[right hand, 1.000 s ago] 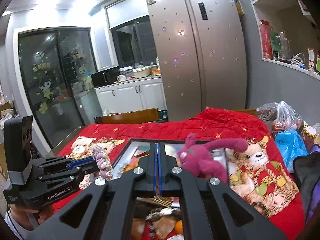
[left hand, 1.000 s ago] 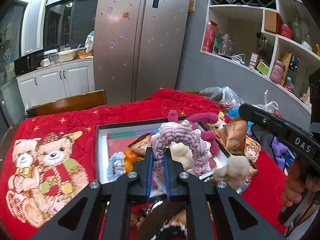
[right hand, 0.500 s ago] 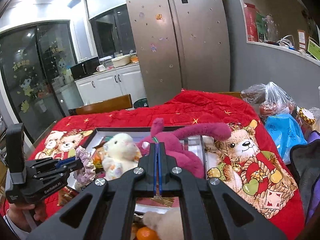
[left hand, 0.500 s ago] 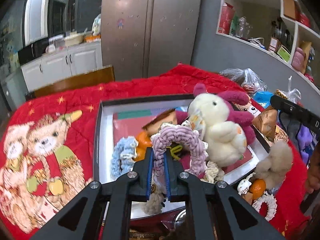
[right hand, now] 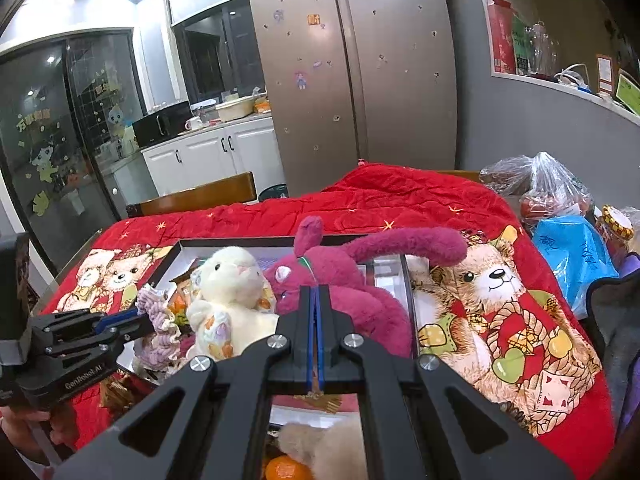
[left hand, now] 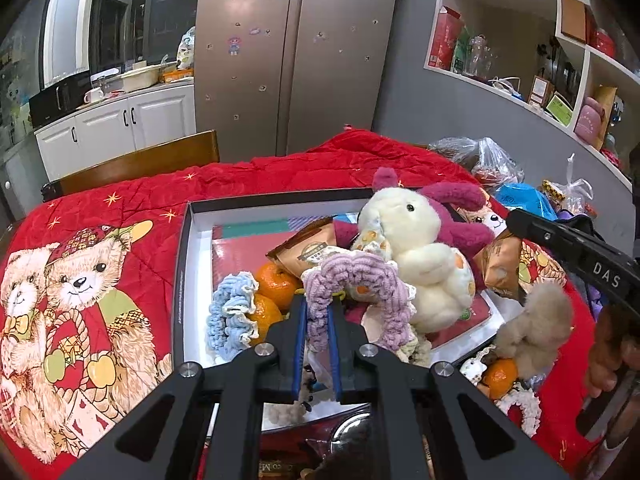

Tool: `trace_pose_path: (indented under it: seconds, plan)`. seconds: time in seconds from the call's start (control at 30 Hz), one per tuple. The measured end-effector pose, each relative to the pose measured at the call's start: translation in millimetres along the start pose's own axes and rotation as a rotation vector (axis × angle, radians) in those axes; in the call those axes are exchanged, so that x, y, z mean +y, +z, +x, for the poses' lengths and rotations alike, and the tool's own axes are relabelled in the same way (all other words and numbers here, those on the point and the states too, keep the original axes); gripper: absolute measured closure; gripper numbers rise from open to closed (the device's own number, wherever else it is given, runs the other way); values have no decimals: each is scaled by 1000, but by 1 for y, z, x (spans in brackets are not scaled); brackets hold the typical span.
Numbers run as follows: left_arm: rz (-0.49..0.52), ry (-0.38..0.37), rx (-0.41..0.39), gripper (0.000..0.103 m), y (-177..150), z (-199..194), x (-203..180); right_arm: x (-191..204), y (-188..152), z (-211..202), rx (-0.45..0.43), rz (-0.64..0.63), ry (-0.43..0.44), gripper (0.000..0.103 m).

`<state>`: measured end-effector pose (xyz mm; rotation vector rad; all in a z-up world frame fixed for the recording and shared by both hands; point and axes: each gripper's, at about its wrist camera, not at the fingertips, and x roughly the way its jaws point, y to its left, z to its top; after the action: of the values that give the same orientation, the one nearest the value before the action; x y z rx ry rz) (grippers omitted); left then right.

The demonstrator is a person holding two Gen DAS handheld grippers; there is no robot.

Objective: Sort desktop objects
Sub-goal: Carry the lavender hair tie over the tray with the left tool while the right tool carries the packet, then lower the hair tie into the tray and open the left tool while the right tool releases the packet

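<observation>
The left claw [left hand: 318, 312] is pinched tight on a purple knitted ring [left hand: 356, 280]. The ring loops up out of the tips and hangs over the tray [left hand: 182, 280], most likely so it can be dropped in with the other soft things. Just to the left of this claw lies a blue knitted ring [left hand: 230, 316], with two oranges [left hand: 276, 280] touching it. That looks like the spot for hair rings, so the purple one may belong beside it. Just ahead and to the right sits a cream bunny [left hand: 416, 256], leaning on a dark pink plush [left hand: 456, 208] behind it. A brown snack bag [left hand: 308, 246] pokes out between the bunny and the oranges.

The right claw [right hand: 315, 294] has its two blue pads pressed almost together, and nothing shows between them, so it seems to hold nothing. Right in front of its tips is the dark pink plush [right hand: 344, 280], so close I cannot tell if they touch. Below this claw, near the camera, are a tan fluffy ball [right hand: 324, 448] and another orange [right hand: 286, 470], outside the tray. I think they wait their turn.

Everything rests on a red bear blanket [right hand: 500, 320] that covers the bench.
</observation>
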<state>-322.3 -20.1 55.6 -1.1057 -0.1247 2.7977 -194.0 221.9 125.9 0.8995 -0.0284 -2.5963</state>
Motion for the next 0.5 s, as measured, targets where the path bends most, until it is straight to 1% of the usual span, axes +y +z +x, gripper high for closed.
trace_pose_path:
  seconds: [0.23,0.5]
  plan:
    - [8,7,23,93,-2,6,0,-2,0,0,8,12,14,102]
    - [21,7,27,93,-3,7,-1,1,-2,4,25,0,12,102]
